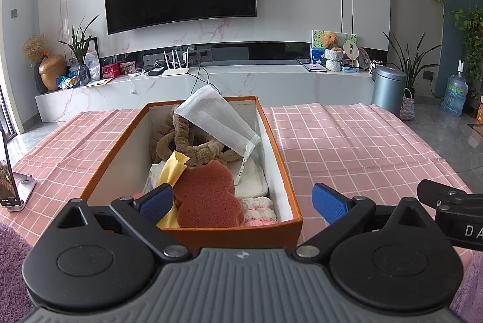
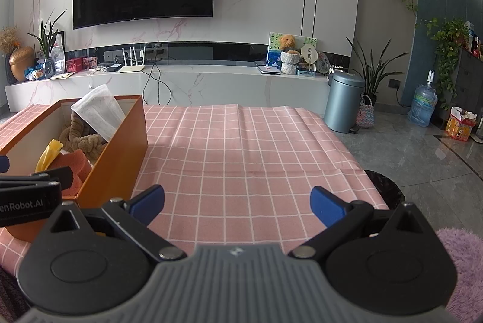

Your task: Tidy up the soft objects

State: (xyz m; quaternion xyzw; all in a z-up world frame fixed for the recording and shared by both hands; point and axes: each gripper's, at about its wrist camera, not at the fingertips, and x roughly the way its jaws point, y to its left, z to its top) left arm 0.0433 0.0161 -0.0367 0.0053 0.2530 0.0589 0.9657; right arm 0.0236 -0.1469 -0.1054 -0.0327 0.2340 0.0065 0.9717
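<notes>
We see an orange box on a pink checked tablecloth, directly ahead of our left gripper, whose blue-padded jaws stand wide apart and hold nothing. Inside the box, a reddish-brown sponge lies nearest the gripper, with a yellow cloth beside it, a brown braided headband behind, and a white mesh pouch leaning over the far end. Our right gripper, also wide open and empty, hovers over bare tablecloth, with the box to its left.

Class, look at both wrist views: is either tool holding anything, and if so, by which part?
Nothing is held. The left tool is open at the near end of the orange box; the right tool is open over bare tablecloth.
</notes>
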